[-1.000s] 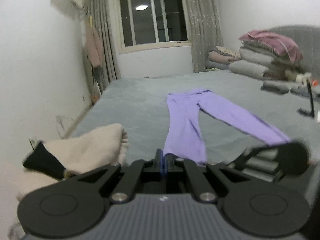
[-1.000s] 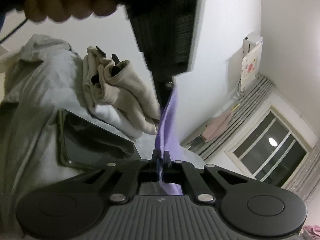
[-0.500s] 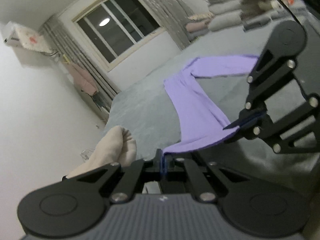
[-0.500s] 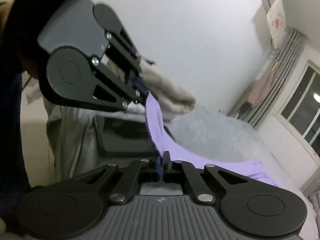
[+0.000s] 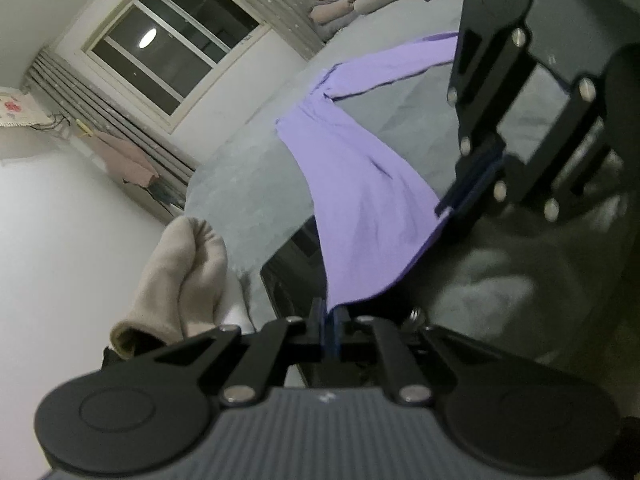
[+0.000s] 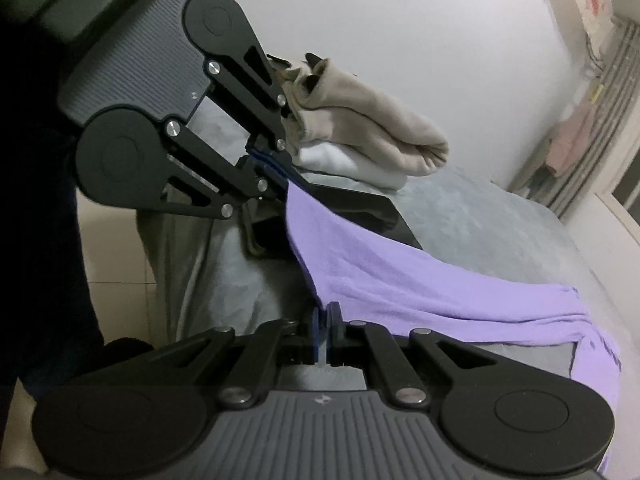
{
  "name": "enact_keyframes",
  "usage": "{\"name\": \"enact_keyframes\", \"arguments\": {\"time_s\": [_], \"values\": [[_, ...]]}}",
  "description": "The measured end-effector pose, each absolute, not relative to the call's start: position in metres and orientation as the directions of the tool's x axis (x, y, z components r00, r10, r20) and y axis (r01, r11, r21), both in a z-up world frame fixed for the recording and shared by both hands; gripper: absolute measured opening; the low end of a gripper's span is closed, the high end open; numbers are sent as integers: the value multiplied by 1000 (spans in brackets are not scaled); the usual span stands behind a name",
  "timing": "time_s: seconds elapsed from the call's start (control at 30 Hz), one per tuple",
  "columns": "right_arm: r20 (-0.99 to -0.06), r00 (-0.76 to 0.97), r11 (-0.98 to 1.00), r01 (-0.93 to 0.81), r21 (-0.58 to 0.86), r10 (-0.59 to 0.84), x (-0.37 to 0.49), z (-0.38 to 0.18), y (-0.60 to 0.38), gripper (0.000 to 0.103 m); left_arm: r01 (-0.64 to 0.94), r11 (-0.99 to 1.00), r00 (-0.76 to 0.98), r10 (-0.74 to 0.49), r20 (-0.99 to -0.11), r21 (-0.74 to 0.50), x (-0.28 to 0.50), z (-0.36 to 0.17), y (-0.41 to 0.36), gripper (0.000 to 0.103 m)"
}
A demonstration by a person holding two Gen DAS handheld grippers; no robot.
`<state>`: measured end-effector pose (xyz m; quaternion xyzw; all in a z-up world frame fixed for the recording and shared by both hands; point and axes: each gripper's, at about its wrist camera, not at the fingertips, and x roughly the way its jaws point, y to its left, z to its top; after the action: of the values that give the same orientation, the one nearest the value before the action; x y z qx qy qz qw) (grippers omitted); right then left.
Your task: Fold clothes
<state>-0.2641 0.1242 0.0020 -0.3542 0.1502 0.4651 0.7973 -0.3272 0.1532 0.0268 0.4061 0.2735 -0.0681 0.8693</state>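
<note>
Pinching one hem corner of the purple leggings (image 5: 360, 216) with the left gripper (image 5: 329, 320) at lower centre, fingers clamped; gripping the other corner with the right gripper (image 6: 323, 330), fingers likewise clamped. Draping across the grey bed (image 5: 248, 176) toward the frame's upper right.

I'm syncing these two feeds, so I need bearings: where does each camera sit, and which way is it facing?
Left wrist: on the left gripper, facing up the bed toward the window; the right gripper shows at right.
Right wrist: on the right gripper, facing across the bed's corner toward the wall; the left gripper shows.
Shared: purple leggings pinched by both, beige folded clothes.
</note>
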Motion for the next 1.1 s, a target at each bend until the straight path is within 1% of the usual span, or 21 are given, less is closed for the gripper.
{"name": "enact_keyframes", "arguments": {"time_s": [0.03, 0.13, 0.2, 0.3, 0.37, 0.43, 0.47, 0.5, 0.57, 0.63, 0.73, 0.77, 0.83, 0.87, 0.9, 1.0, 1.1], "values": [[-570, 524, 323, -848, -420, 633, -263, 4, 123, 7, 343, 664, 839, 101, -534, 664, -328, 27, 156, 6], [-567, 533, 320, -841, -436, 628, -258, 5, 117, 9, 360, 681, 834, 72, -548, 638, -330, 30, 164, 7], [-566, 537, 298, -835, -463, 625, -259, 2, 115, 12, 379, 694, 829, 39, -558, 612, -332, 33, 169, 12], [-555, 541, 264, -823, -503, 632, -262, -2, 115, 16, 395, 730, 832, -27, -554, 558, -337, 46, 178, 16], [-554, 536, 247, -822, -513, 637, -260, 0, 114, 25, 392, 764, 839, -68, -540, 512, -341, 56, 188, 19], [-552, 534, 270, -830, -488, 641, -251, 6, 110, 39, 375, 810, 846, -100, -524, 451, -338, 68, 197, 25], [-557, 530, 313, -841, -441, 639, -241, 11, 107, 43, 363, 834, 848, -111, -519, 415, -333, 74, 199, 33], [-568, 524, 368, -851, -374, 635, -227, 16, 102, 47, 357, 853, 847, -124, -518, 380, -327, 78, 201, 36], [-586, 510, 481, -849, -221, 630, -198, 21, 92, 48, 355, 882, 835, -150, -530, 310, -309, 86, 203, 36], [-595, 494, 583, -811, -51, 634, -166, 17, 80, 49, 349, 905, 816, -165, -554, 244, -285, 91, 198, 36], [-603, 469, 694, -691, 203, 645, -118, 12, 61, 49, 338, 922, 791, -171, -587, 186, -246, 95, 185, 36], [-605, 461, 717, -636, 285, 649, -101, 10, 55, 49, 326, 933, 782, -176, -597, 153, -228, 98, 183, 36], [-605, 446, 743, -506, 437, 660, -69, 6, 42, 44, 295, 953, 760, -193, -621, 65, -190, 103, 183, 36], [-604, 439, 745, -433, 507, 665, -53, 5, 36, 44, 279, 960, 747, -200, -634, 27, -170, 105, 184, 36], [-606, 439, 748, -401, 528, 663, -43, 4, 34, 44, 266, 964, 735, -201, -648, 3, -149, 104, 185, 36], [-620, 449, 766, -374, 524, 643, -24, 5, 35, 43, 218, 976, 715, -163, -680, -4, -91, 94, 184, 36], [-633, 459, 782, -346, 519, 623, -4, 6, 36, 39, 170, 984, 686, -151, -712, -45, -50, 75, 186, 31]]}}
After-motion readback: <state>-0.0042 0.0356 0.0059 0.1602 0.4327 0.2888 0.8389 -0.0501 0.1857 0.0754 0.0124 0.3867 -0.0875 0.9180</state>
